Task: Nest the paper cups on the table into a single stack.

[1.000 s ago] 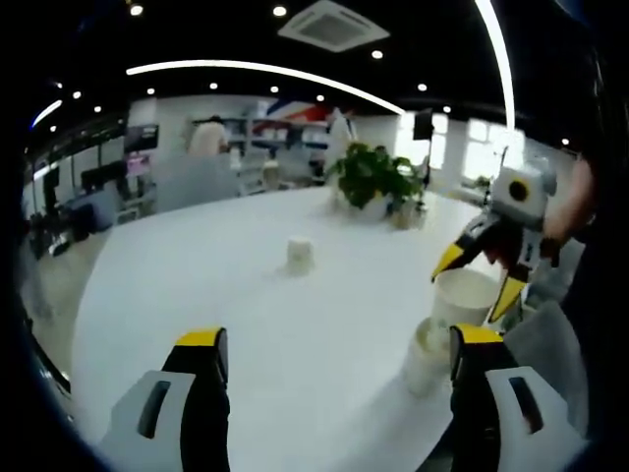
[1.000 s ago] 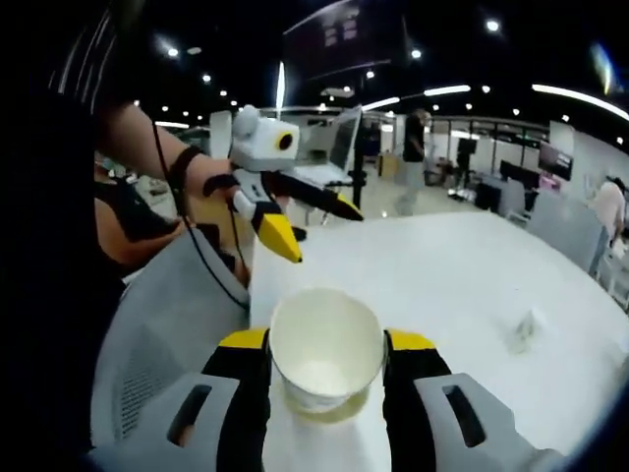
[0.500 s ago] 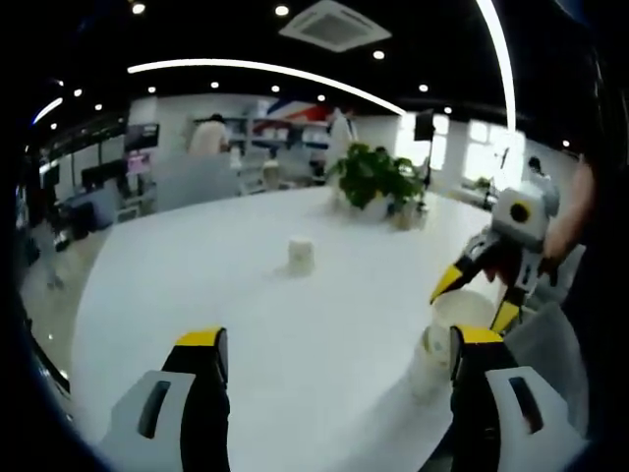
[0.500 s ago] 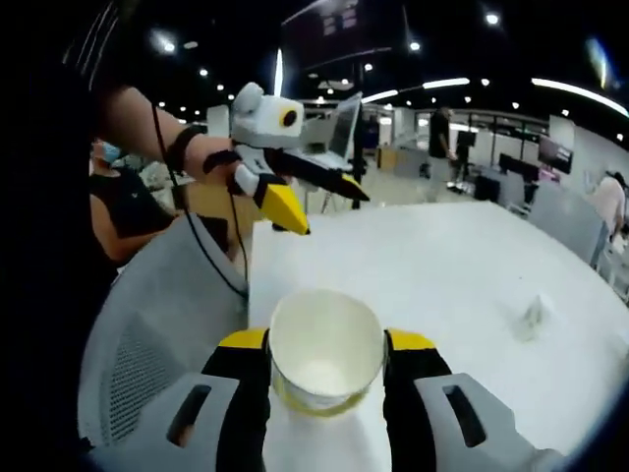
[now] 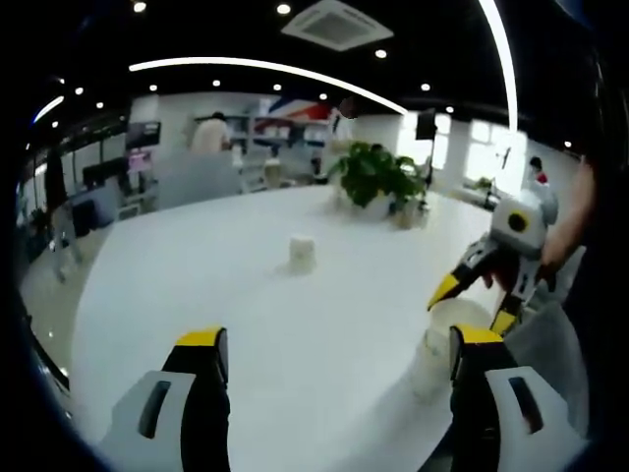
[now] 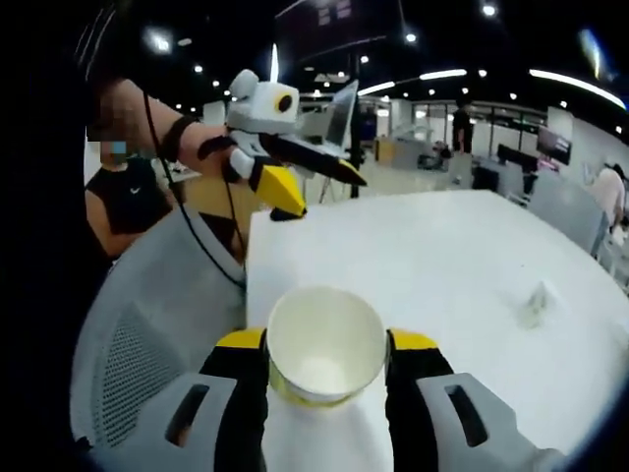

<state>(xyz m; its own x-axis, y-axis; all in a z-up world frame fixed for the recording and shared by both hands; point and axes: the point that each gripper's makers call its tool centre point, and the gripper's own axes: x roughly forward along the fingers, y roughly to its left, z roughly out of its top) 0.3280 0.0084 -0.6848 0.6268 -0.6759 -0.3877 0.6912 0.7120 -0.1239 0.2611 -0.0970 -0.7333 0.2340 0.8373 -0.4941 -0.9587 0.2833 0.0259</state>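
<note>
Right tongs (image 6: 324, 344): my jaws are clamped on a paper cup (image 6: 325, 341), mouth up, over the table (image 6: 442, 256) edge.
Left tongs (image 5: 334, 349): mine, spread apart, holding nothing.
Upside-down cup (image 5: 301, 253): mid-table, well apart.
Potted plant (image 5: 373, 177): far side.

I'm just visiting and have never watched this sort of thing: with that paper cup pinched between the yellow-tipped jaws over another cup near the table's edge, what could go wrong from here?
Two risks, as I judge them. The right gripper holds the paper cup by its sides; squeezing could dent it, so it nests crookedly. The lower cup stands close to the table edge, with the open left gripper not steadying it; a push off-centre could tip it off. A third cup, upside down and far across the table, needs a long reach.
</note>
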